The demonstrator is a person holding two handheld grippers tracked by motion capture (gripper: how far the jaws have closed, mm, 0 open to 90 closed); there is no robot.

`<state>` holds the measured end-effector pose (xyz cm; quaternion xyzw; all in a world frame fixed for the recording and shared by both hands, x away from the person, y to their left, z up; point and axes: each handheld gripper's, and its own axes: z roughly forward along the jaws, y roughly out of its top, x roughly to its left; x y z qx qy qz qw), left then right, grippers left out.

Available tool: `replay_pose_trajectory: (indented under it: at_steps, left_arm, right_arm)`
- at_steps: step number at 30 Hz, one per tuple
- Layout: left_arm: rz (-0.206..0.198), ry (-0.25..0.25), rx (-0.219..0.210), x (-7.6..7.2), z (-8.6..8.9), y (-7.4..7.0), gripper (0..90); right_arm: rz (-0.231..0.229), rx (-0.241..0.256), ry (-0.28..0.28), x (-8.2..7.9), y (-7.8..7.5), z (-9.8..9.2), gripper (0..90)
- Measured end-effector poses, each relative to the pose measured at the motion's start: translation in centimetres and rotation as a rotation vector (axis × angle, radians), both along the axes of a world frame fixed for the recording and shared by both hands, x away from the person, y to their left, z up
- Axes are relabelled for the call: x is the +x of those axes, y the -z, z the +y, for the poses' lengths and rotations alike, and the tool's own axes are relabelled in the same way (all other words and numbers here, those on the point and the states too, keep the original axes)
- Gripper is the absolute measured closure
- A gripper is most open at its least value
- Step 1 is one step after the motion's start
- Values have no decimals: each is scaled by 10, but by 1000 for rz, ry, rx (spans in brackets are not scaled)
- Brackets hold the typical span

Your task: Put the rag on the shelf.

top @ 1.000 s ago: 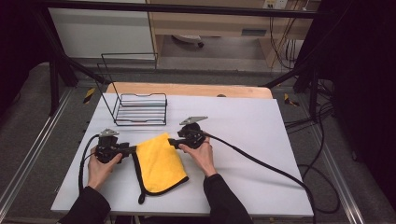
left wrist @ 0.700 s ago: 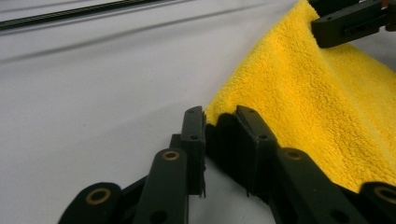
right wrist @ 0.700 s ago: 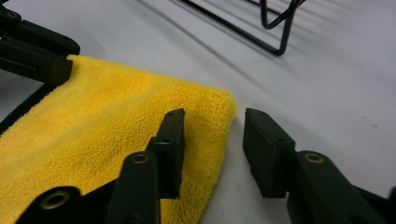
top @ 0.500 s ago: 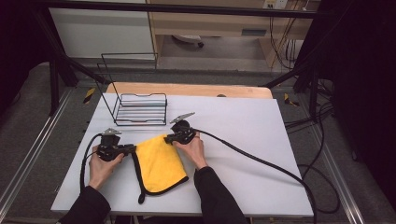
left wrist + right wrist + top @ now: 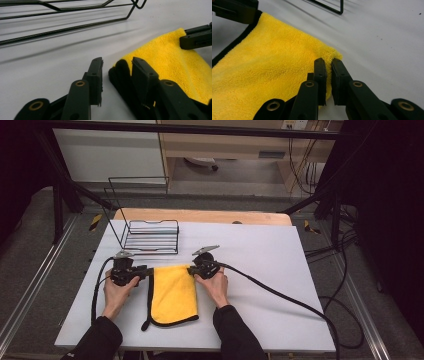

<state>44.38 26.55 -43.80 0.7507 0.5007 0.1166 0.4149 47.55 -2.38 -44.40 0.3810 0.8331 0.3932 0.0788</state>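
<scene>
Cloth (image 5: 174,292) — yellow, black-edged, folded — lies flat on the white table (image 5: 280,265), centre-left of the high view, its long side running toward the bottom of the frame. The black wire rack (image 5: 150,236) stands just above it, apart from it.

My right gripper (image 5: 328,72) sits at the cloth's upper right corner. In the right gripper view its jaws stand nearly together with the yellow pile pinched between them, so I judge it clenched on that corner, though the bite is shallow, right at the edge.

My left gripper (image 5: 117,68) is at the upper left corner. In the left gripper view its jaws stand apart; one is bare over the table, the other lies against the black hem. It is released, holding nothing.

Risks as I judge them:
- If the right side lifts or pulls now, only one corner goes — the fold opens and the cloth drags askew.
- The left jaws straddle the hem unevenly; closing as they stand may catch only the top layer, or push the hem away and close on air.
- The shallow right bite may slip off the plush pile under tension.
- A forward pull brings both grippers close to the rack's wires.
</scene>
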Motion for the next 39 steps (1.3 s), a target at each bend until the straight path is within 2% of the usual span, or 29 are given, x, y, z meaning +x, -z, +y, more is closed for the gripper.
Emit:
replay_pose_trajectory:
  at_steps: [2, 4, 6, 9, 12, 14, 16, 18, 20, 24, 26, 29, 30, 31, 32, 37, 39]
  left_arm:
    - [4, -6, -14, -1, 2, 1, 580]
    - [15, -3, 7, 0, 2, 3, 559]
    - [25, -2, 1, 2, -1, 6, 557]
    - [27, 12, 17, 5, -6, 10, 562]
    - [36, 23, 27, 7, -9, 13, 565]
    - [41, 25, 25, 8, -11, 13, 580]
    - [47, 36, 33, 10, -13, 12, 643]
    - [55, 44, 51, 11, -16, 11, 665]
    - [61, 50, 49, 12, -16, 11, 693]
    - [75, 59, 12, 13, -13, 12, 729]
    - [79, 59, 8, 13, -13, 12, 755]
    - [88, 59, 2, 14, -13, 12, 764]
    - [87, 59, 4, 14, -13, 12, 773]
    - [83, 63, 12, 14, -13, 11, 773]
    - [80, 65, 20, 14, -14, 11, 778]
    - [52, 69, 38, 11, -15, 10, 785]
    - [38, 70, 41, 10, -15, 9, 788]
  right_arm:
    - [-5, -4, 0, 0, 1, 0, 833]
    - [-8, -4, -1, 0, 1, 0, 824]
    - [-9, -5, -1, 0, 1, 1, 820]
    - [-26, -6, -14, 0, 1, 0, 784]
    - [-43, 6, -20, 1, -1, -1, 702]
    - [-51, 19, -20, 3, -1, -1, 648]
    - [-26, 35, -18, 7, 1, -1, 586]
    - [-11, 28, -11, 10, 3, -1, 557]
    - [-7, 24, -14, 12, 5, -2, 550]
    - [9, 29, -25, 14, 7, -2, 560]
    - [38, 43, -32, 14, 9, -1, 621]
    - [47, 46, -31, 13, 9, -1, 668]
    - [60, 54, -34, 13, 9, 0, 720]
    - [60, 54, -34, 13, 9, 0, 720]
    - [64, 56, -40, 12, 8, 0, 768]
    - [61, 57, -35, 11, 6, 0, 824]
    - [36, 55, -29, 8, 4, 0, 832]
